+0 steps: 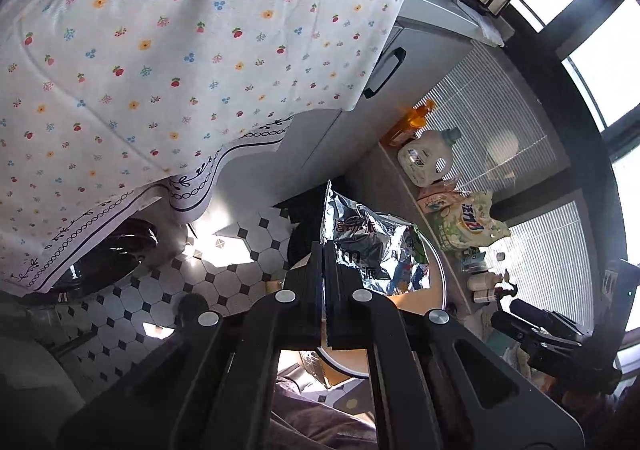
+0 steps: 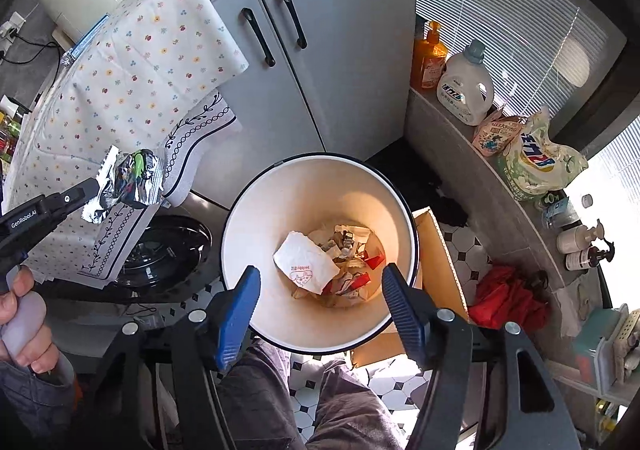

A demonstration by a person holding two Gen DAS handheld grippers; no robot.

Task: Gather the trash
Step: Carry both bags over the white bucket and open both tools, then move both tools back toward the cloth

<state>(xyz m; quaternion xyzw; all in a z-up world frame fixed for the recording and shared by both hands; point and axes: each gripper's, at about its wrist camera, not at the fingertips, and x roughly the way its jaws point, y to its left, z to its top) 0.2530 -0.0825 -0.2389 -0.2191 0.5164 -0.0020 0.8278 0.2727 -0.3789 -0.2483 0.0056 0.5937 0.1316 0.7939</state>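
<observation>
Your left gripper is clamped on a crumpled foil wrapper, the black pads pinching its edge. Only the left wrist view shows that pinch up close; beyond the foil it catches just a sliver of the trash bin. Your right gripper stands wide apart and holds nothing, its blue pads framing the bin below. Only the right wrist view looks down into the bin, where a white paper wrapper lies on red and tan scraps. Off to the left in that view, the left gripper holds the foil wrapper beside the floral cloth, well apart from the bin. Farther back stand grey cabinet doors and a detergent jug.
</observation>
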